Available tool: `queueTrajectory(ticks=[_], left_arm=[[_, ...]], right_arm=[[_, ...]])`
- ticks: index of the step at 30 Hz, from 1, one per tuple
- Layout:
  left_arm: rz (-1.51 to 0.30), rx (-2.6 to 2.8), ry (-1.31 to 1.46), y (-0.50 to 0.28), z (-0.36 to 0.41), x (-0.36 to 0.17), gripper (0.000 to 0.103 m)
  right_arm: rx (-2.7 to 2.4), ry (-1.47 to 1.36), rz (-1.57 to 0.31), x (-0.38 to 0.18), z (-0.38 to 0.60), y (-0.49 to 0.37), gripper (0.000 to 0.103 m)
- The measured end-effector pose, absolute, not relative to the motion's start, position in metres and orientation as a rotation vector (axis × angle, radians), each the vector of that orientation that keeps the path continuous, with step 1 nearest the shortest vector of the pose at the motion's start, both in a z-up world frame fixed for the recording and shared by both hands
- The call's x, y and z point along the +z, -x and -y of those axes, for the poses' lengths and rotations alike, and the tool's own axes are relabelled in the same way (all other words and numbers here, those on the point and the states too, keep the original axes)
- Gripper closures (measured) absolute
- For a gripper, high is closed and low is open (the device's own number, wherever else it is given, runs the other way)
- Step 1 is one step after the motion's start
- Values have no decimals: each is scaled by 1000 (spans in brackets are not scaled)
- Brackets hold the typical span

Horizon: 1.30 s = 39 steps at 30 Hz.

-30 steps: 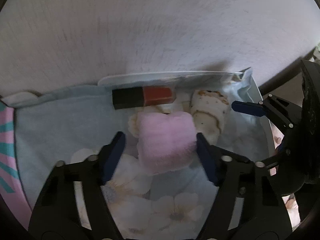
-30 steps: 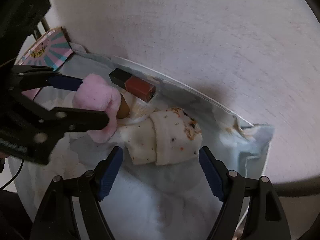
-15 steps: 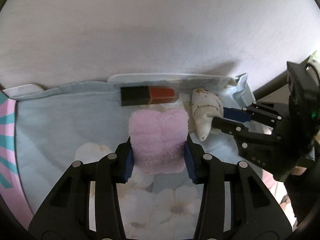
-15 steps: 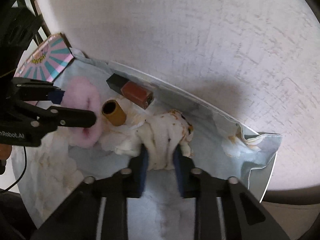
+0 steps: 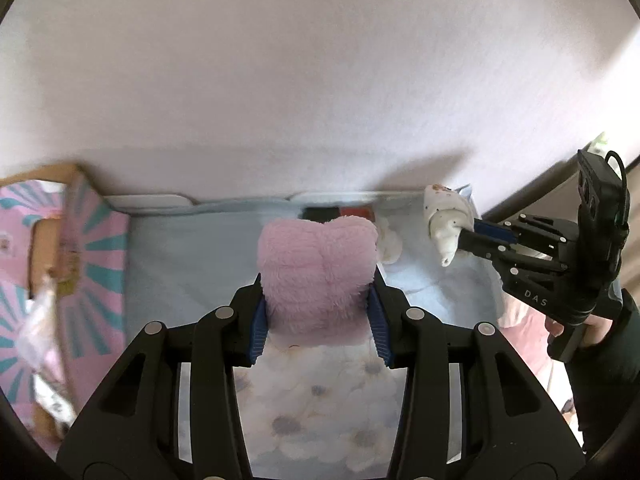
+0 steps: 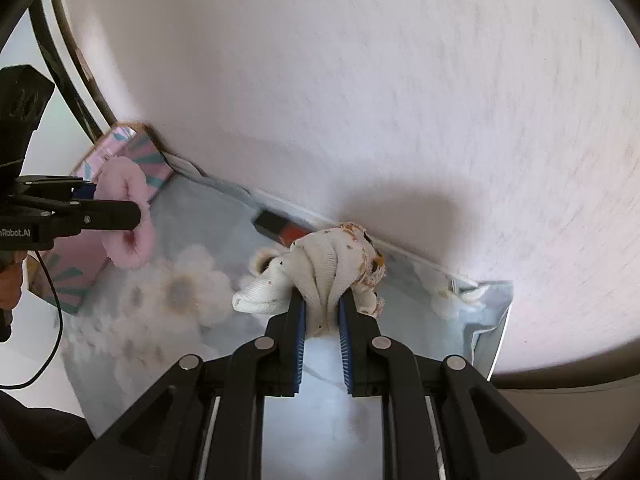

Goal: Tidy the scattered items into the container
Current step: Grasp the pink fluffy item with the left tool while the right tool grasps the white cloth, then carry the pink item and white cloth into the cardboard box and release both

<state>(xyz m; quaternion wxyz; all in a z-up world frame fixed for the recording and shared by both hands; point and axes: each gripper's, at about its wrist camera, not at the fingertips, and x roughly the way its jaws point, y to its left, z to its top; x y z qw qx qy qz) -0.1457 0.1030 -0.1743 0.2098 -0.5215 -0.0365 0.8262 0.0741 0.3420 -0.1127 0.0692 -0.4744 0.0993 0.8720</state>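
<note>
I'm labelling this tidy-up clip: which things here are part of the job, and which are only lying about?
Part of the job:
- pink fluffy scrunchie, gripped by the left gripper
- white speckled sock, gripped by the right gripper
- black and red lipstick tube
- pink and teal box

Lying about:
- floral cloth
- pale wall

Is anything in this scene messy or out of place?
Only one thing: a black-and-red block lies loose on the floral cloth by the wall, not in the pink box. The pink fluffy ring and speckled sock are gripped.
</note>
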Motion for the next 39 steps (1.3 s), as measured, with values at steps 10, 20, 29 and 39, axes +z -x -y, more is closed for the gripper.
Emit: queueTrajectory(ticks=[10,20,29,39], left_arm=[[149,2447,1365,124,-11,-111,64],[234,2587,1402,98,109,-97,64],[234,2660,1519,76,171,-136,64],[255,2604,1661,68,185,-194,64]], right_arm=[[2748,1371,-232,-35,-273,-25,89],[2953,1377,-133,1,-165,61,89],[3050,1524,-66,-14,-79,124,89],[3019,1722,-49,-51,-30,173,89]])
